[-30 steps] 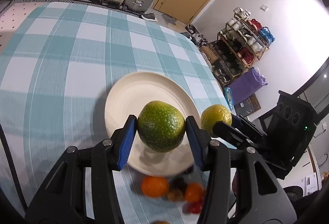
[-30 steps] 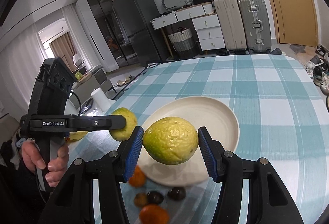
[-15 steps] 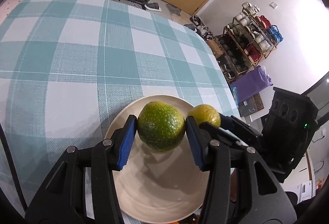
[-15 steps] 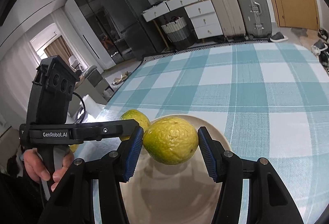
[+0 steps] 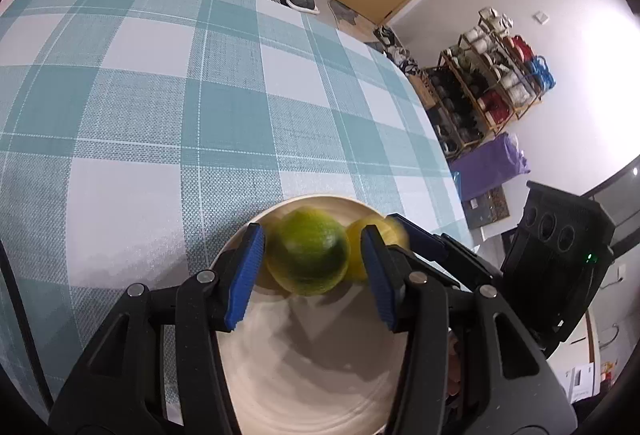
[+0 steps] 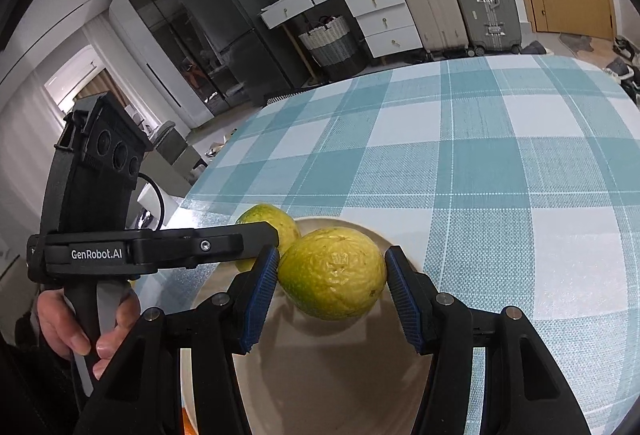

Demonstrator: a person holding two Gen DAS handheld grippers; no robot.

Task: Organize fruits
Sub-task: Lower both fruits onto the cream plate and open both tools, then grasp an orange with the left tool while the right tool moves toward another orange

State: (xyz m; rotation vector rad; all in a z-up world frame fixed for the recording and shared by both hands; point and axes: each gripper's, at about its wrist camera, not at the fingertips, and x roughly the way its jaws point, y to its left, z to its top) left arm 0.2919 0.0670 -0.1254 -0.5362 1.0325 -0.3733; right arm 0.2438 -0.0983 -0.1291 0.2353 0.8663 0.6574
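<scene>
Left gripper (image 5: pixel 312 267) fingers are gripping a dark green round fruit (image 5: pixel 308 255), right gripper (image 6: pixel 332 283) fingers a yellow-green one (image 6: pixel 332 273); both are hanging over the cream ceramic plate (image 6: pixel 320 387) below the fingers, so lowering gently before releasing is best.

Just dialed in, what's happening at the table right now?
A person holds a gripper in each hand, each carrying a citrus fruit over the cream plate on the checked tablecloth. The left gripper is clamped on a dark green fruit; the right gripper is clamped on a yellow-green fruit. The fruits sit side by side, nearly touching, near the plate's far rim. Neither has been released.
</scene>
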